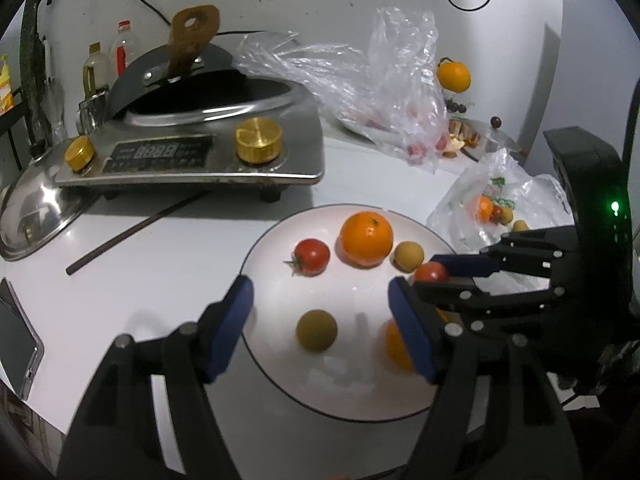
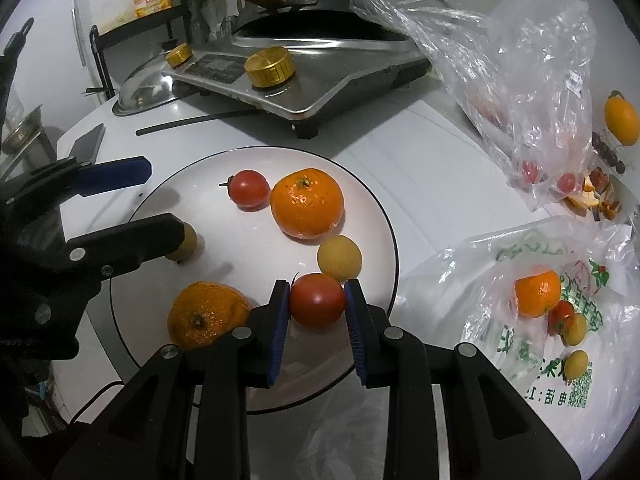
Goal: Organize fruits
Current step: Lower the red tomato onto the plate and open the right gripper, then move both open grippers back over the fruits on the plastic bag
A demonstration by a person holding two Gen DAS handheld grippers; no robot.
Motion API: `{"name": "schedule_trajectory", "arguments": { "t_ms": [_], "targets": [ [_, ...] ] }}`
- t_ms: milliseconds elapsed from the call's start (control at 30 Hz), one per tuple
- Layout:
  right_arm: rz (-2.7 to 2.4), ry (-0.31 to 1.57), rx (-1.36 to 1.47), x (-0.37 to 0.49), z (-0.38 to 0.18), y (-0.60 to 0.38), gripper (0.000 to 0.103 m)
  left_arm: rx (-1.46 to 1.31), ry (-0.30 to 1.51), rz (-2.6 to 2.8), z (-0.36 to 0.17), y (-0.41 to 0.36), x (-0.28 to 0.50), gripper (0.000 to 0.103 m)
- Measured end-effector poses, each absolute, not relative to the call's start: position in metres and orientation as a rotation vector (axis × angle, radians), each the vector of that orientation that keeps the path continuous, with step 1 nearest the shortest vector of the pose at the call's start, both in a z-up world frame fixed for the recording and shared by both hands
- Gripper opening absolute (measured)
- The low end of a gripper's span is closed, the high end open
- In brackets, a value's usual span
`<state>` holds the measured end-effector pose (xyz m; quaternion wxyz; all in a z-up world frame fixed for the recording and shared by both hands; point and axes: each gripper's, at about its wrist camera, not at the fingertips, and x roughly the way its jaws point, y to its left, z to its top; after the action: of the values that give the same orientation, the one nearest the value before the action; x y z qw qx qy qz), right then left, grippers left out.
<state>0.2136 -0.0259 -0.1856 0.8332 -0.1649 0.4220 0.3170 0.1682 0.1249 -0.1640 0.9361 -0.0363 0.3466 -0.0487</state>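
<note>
A white plate (image 1: 276, 360) (image 2: 224, 220) holds a large orange (image 1: 366, 238) (image 2: 307, 204), a red tomato (image 1: 312, 256) (image 2: 250, 189), a pale yellow fruit (image 1: 408, 256) (image 2: 339, 258) and a second orange (image 2: 206, 314). My left gripper (image 1: 320, 296) (image 2: 164, 200) hangs open over the plate. A small greenish-yellow fruit (image 1: 317, 330) lies on the plate between its fingers, untouched. My right gripper (image 2: 317, 292) (image 1: 432, 276) is shut on another red tomato (image 2: 318, 300) (image 1: 430, 273) at the plate's right edge.
An induction cooker with a wok (image 1: 192, 152) stands behind the plate, with a steel lid (image 1: 36, 216) and a dark chopstick (image 1: 132, 232) to its left. A printed bag of fruit (image 2: 540, 292) lies right of the plate. A clear bag (image 1: 380, 92) lies behind. A phone (image 1: 16, 344) lies at the left edge.
</note>
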Motion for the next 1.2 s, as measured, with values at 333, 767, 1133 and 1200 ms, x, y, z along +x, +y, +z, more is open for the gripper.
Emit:
{"name": "schedule_trajectory", "arguments": {
  "t_ms": [333, 767, 1133, 1200],
  "targets": [
    [0.656, 0.882, -0.326, 0.212, -0.177, -0.031, 0.045, -0.073, 0.699, -0.1, -0.16, 0.122, 0.162, 0.071],
    [0.654, 0.825, -0.329, 0.193, -0.153, -0.046, 0.045, -0.055, 0.676, -0.109, -0.147, 0.102, 0.149, 0.071],
    [0.63, 0.783, -0.304, 0.18, -0.137, -0.074, 0.045, -0.022, 0.655, -0.129, -0.133, 0.075, 0.139, 0.071],
    [0.622, 0.778, -0.298, 0.178, -0.135, -0.081, 0.045, -0.019, 0.654, -0.133, -0.132, 0.069, 0.138, 0.071]
  ]
}}
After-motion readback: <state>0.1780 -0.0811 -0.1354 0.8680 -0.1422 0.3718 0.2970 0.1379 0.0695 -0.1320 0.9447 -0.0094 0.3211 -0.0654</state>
